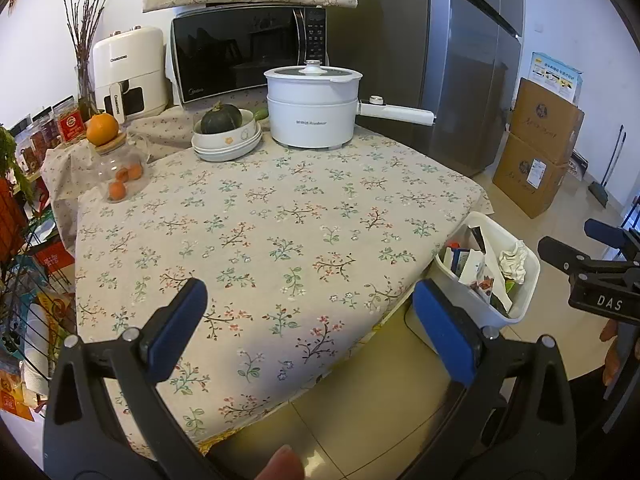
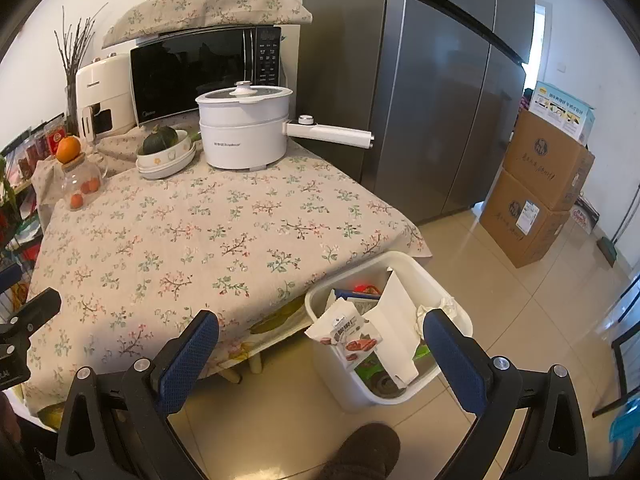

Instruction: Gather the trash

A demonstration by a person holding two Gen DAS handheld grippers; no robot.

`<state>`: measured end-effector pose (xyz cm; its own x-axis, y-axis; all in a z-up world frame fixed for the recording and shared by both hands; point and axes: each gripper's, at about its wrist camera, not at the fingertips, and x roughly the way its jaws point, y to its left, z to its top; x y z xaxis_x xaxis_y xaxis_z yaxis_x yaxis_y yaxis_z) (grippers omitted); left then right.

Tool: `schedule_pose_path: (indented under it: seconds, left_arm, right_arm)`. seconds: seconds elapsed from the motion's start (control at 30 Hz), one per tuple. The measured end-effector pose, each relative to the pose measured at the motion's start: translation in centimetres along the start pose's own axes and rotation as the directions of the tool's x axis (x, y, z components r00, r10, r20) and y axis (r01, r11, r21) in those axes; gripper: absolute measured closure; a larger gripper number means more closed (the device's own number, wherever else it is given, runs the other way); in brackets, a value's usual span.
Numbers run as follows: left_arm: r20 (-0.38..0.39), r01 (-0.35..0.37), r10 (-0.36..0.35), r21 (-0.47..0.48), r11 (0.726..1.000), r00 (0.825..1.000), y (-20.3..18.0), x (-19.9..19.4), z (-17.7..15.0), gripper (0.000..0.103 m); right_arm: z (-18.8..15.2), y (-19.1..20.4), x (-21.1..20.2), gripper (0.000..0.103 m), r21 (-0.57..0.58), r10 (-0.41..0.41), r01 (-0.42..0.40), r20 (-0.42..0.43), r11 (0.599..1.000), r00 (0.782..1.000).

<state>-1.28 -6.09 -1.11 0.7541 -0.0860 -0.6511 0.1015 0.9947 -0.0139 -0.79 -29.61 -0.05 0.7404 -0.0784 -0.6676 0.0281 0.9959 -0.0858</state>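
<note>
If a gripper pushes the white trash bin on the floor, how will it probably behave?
The white trash bin looks like thin plastic, so probably light. On smooth floor tiles it would likely slide. Tall paper sticking above its rim might fall out if it tips.

I see the white plastic trash bin (image 2: 400, 264) standing upright on the tiled floor, just beside the worktop's near corner. It is nearly full: a crumpled white tissue (image 1: 514, 260) lies at its far side, a snack packet (image 2: 352, 340) with red print leans at the front, and a folded white card (image 2: 394, 320) stands up between them.
</note>
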Motion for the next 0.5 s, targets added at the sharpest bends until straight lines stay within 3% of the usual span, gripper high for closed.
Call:
schedule_pose_path:
  seconds: [0.5]
  left_arm:
    - [0.004,-0.007,0.007,-0.005,1.0,1.0,-0.2,-0.31,0.05,0.001]
  right_arm:
    - [0.11,0.02,-0.01,0.0,0.0,0.001,-0.001,0.008,1.0,1.0]
